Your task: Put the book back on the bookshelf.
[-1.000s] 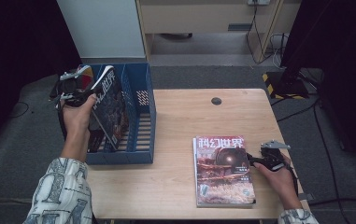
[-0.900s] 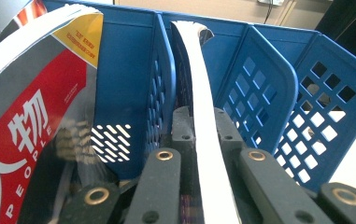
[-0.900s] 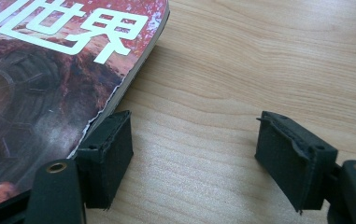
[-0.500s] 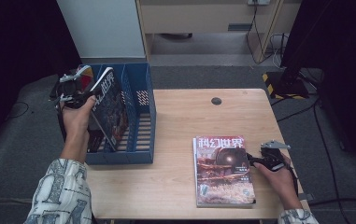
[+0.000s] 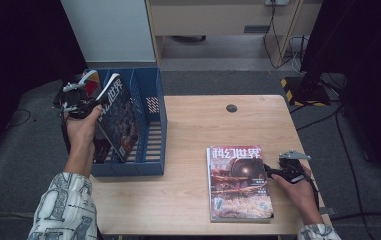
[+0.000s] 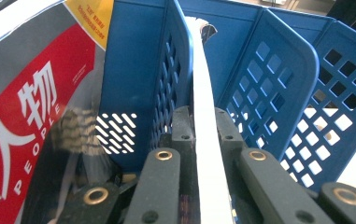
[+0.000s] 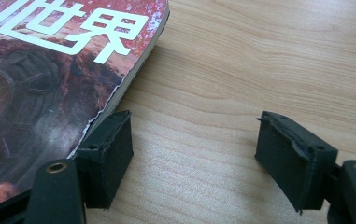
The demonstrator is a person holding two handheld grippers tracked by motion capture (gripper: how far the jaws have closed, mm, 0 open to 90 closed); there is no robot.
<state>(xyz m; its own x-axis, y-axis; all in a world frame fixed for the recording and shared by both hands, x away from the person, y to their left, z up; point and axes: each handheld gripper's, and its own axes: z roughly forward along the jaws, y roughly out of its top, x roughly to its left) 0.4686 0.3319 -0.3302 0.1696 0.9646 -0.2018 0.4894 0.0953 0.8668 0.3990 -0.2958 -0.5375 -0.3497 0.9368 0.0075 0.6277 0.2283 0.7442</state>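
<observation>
Left gripper (image 5: 89,106) clamped on magazine (image 5: 119,116) over blue file rack (image 5: 153,131); right gripper (image 7: 192,158) agape beside second magazine (image 5: 238,182).

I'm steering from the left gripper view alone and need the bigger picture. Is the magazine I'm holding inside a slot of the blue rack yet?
Observer: The high view shows the held magazine tilted, its lower end inside the rack, the left gripper clamped on its top edge.
Operator: Anything else left to file?
Observer: Yes, another magazine lies flat, cover up, on the table, right of the rack.
Operator: Has the right gripper got it?
Observer: No. The right gripper is open, jaws resting on bare wood; one pad sits against that magazine's edge, the other stands clear of it.
</observation>
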